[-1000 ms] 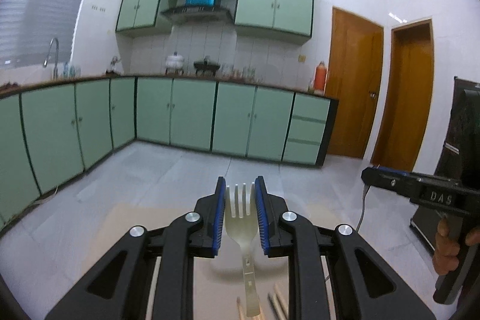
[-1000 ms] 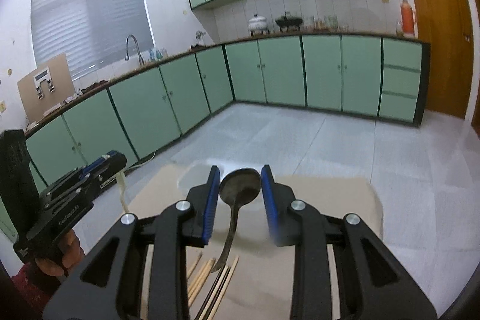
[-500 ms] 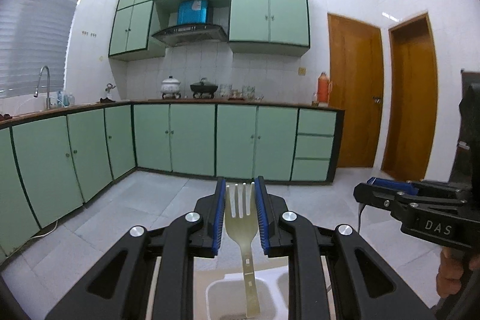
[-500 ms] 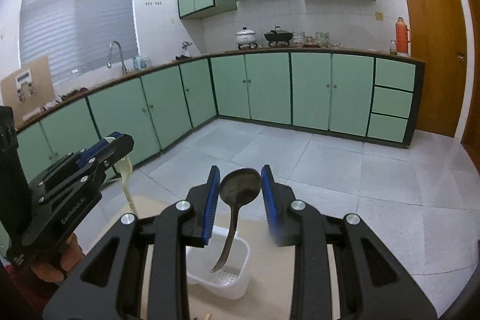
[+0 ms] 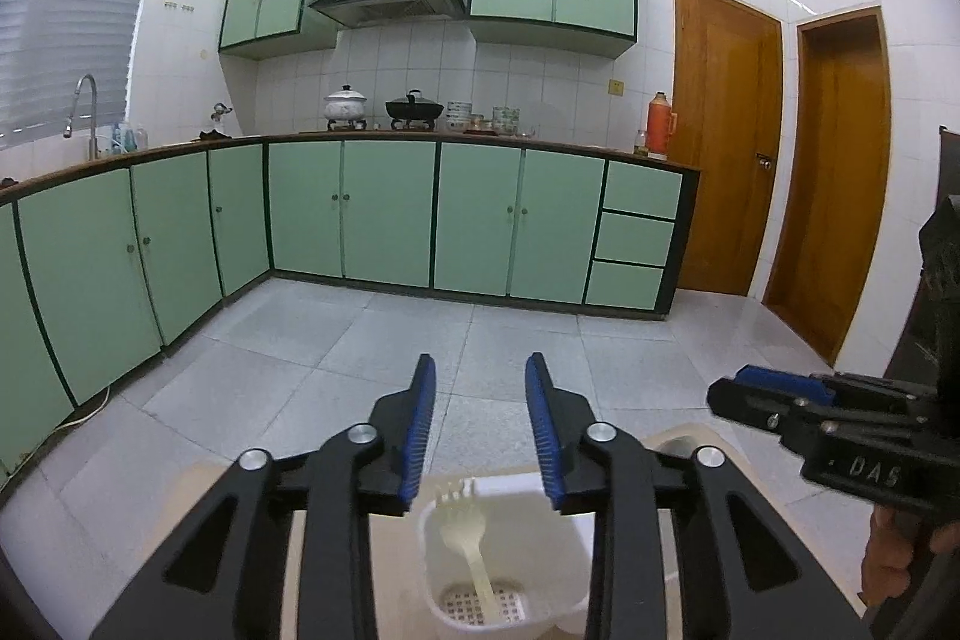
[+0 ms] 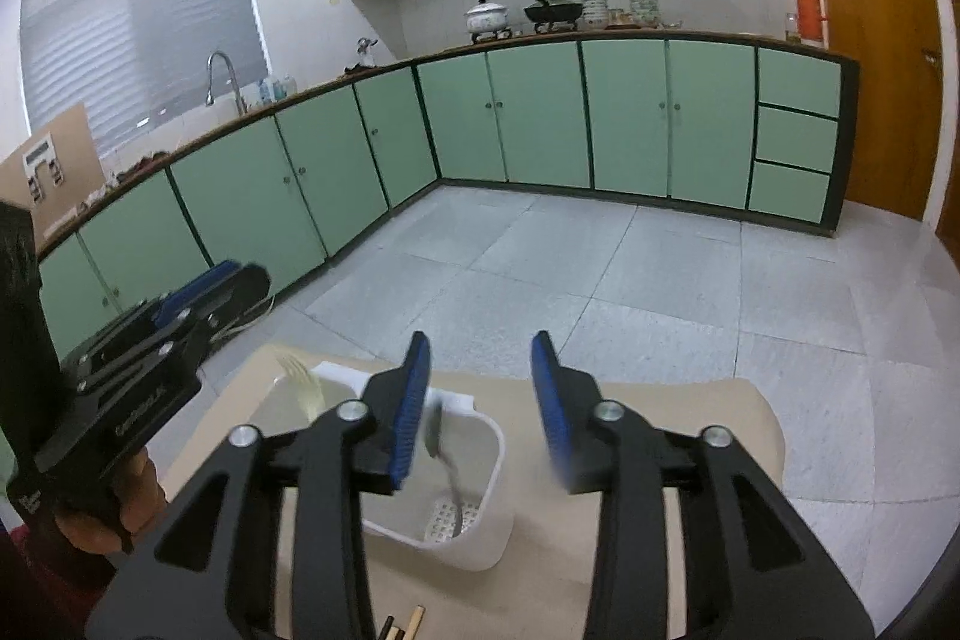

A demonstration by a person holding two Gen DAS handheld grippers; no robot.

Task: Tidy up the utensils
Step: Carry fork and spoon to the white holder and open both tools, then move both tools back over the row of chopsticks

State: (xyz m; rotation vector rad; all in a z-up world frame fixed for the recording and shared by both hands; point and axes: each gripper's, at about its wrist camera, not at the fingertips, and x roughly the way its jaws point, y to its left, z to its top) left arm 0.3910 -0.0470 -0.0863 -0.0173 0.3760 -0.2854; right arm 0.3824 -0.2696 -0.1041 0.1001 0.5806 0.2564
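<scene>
A white plastic utensil holder (image 5: 543,544) stands on the beige table right below both grippers. My left gripper (image 5: 480,364) is opening, with nothing between its blue pads. The pale plastic fork (image 5: 462,520) it held stands tines-up inside the holder. In the right wrist view my right gripper (image 6: 480,340) is also opening, its pads clear of the dark metal spoon (image 6: 441,445), which is blurred and leans in the holder (image 6: 480,538). The fork (image 6: 303,382) shows blurred in the holder's left part, below the left gripper (image 6: 240,280). The right gripper (image 5: 720,394) reaches in from the right.
Several wooden chopsticks (image 6: 408,622) lie on the beige table (image 6: 690,400) near its front edge. A person's hand (image 6: 102,520) grips the left tool. Beyond the table are grey floor tiles, green cabinets and wooden doors.
Both grippers came forward over the holder and their jaws spread. The fork left the left pads and the spoon left the right pads; both now sit in the holder.
</scene>
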